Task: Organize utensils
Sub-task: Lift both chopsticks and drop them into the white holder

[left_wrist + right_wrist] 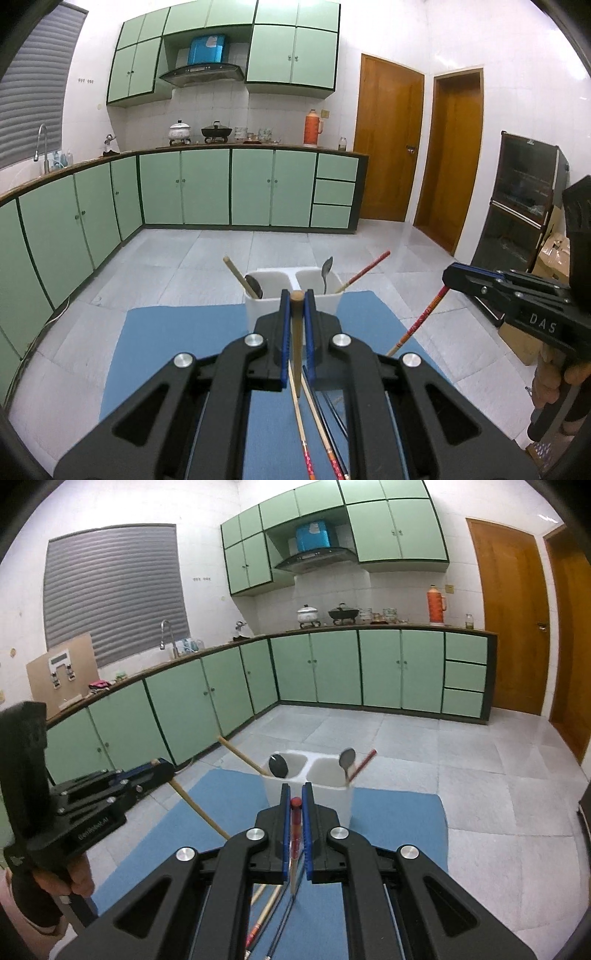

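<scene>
Both grippers tilt slightly downward: left gripper clamps a wooden chopstick, right gripper a red chopstick.

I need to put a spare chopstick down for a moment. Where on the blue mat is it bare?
The blue mat is bare on both sides of the white holder. Loose chopsticks crowd the near middle, under both claws.

At frame centre the white 2-compartment holder already bristles with slanting handles and 2 spoons, crowding its openings, while the blue mat lower left lies open.
</scene>
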`<state>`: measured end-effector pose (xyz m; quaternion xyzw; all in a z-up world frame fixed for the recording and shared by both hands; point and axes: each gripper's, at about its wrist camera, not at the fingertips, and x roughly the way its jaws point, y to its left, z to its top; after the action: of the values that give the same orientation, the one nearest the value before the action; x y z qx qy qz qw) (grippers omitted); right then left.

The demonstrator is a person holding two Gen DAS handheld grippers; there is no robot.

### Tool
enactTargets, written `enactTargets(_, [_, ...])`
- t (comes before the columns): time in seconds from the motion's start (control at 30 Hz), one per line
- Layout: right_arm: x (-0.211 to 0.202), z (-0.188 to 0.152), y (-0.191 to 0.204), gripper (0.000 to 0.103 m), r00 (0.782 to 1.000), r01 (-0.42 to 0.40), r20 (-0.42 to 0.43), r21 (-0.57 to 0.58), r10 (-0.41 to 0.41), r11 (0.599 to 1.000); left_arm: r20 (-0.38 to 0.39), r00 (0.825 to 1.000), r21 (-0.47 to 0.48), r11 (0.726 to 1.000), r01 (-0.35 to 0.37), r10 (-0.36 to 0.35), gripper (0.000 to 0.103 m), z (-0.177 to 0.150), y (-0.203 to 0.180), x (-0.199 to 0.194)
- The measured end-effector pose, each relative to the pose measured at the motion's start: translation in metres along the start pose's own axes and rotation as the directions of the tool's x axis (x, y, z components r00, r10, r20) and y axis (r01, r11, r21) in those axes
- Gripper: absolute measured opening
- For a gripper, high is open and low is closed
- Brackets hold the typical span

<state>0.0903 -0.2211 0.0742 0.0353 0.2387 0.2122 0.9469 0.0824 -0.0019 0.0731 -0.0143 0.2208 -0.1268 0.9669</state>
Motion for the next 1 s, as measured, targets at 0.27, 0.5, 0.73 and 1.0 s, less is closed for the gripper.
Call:
enactTargets(0.27, [0.001,0.030,-0.003,0.006,0.999,-0.046,0.026,-0.016,0.046,0.999,0.052,0.999,-0.001,1.000,0.008,-0.008,0.006,0.023,0.001,-0.008])
enactTargets(0.5, [-0.009,0.076,-0.009,0.006,0.990,-0.101,0.102,-0.018,0.102,0.995,0.140,0.990,0.018,1.000,0.013,-0.015,0.006,0.057,-0.003,-0.015])
enactTargets(0.73, [-0.001,0.128,-0.020,0.006,0.983,-0.049,0.174,-0.025,0.053,0.998,0.215,0.977,0.049,0.999,-0.007,-0.004,0.006,0.094,-0.015,0.003])
enactTargets(1.0, [0.052,0.138,-0.035,0.006,0.989,0.039,0.145,-0.023,-0.035,0.999,0.196,0.980,0.084,0.994,-0.063,0.045,0.006,0.101,-0.019,0.061])
